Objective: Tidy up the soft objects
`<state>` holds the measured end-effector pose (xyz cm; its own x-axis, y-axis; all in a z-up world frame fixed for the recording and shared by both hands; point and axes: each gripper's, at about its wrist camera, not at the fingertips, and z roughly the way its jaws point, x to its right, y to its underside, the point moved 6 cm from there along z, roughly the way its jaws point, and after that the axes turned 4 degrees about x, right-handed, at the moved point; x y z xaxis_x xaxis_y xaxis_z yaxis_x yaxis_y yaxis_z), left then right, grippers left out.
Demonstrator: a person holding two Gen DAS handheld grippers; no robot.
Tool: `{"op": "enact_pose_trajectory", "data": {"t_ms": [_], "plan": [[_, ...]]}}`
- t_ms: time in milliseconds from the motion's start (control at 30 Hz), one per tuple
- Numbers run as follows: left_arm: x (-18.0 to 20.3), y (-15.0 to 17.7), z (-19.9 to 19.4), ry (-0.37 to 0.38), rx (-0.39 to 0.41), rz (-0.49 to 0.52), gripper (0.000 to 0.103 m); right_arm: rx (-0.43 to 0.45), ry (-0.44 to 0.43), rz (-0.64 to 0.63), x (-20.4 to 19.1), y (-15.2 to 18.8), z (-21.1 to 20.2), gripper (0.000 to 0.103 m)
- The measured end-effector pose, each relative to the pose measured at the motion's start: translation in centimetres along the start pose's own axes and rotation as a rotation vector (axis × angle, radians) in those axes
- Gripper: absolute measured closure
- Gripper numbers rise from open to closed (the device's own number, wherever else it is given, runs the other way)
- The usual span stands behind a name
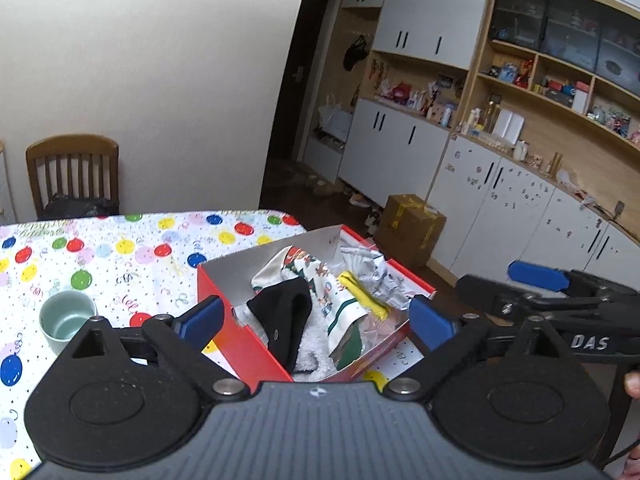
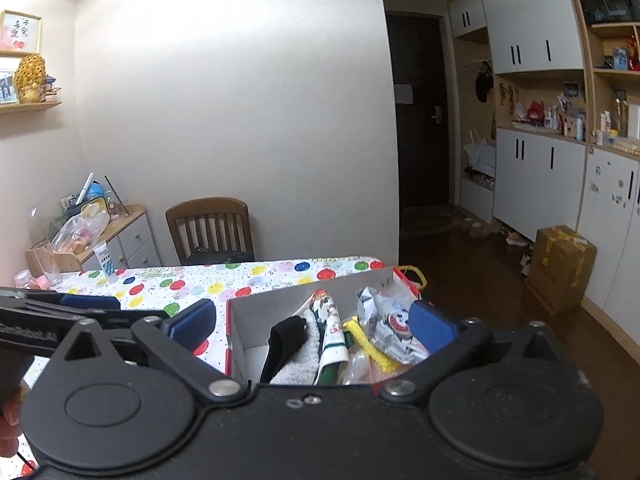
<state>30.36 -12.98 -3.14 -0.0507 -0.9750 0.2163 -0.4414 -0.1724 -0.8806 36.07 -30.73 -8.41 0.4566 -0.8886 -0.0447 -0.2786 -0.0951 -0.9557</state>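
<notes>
Cup (image 1: 67,320) in left wrist view only

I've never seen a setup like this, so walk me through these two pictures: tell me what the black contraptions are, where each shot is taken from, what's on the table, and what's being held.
There is no robot. A person holds a hand-operated two-finger gripper in each hand, and each carries a wide-angle camera looking forward along its fingers.

One picture looks out from the left gripper, the other from the right gripper. The blue blocks are the finger pads. Each view also catches the other gripper at its edge.

On the table, covered in a balloon-print cloth, sit a pale green cup and a red box. The box holds soft things: a black cloth piece, a white fluffy item, printed fabric, crinkly packets and something yellow.

Both grippers are open and hold nothing.
</notes>
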Motion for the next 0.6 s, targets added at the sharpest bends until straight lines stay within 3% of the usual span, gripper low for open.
{"op": "enact_pose_trajectory", "data": {"t_ms": [267,600], "plan": [[0.5,0.3,-1.1,0.002,0.024,0.055,0.003,-0.021,0.029,0.028,-0.5,1.1,-0.8,0.000],[-0.6,0.2,-2.0,-0.009,0.037,0.051,0.003,-0.016,0.044,0.040,-1.5,1.3,-1.7,0.000]]}}
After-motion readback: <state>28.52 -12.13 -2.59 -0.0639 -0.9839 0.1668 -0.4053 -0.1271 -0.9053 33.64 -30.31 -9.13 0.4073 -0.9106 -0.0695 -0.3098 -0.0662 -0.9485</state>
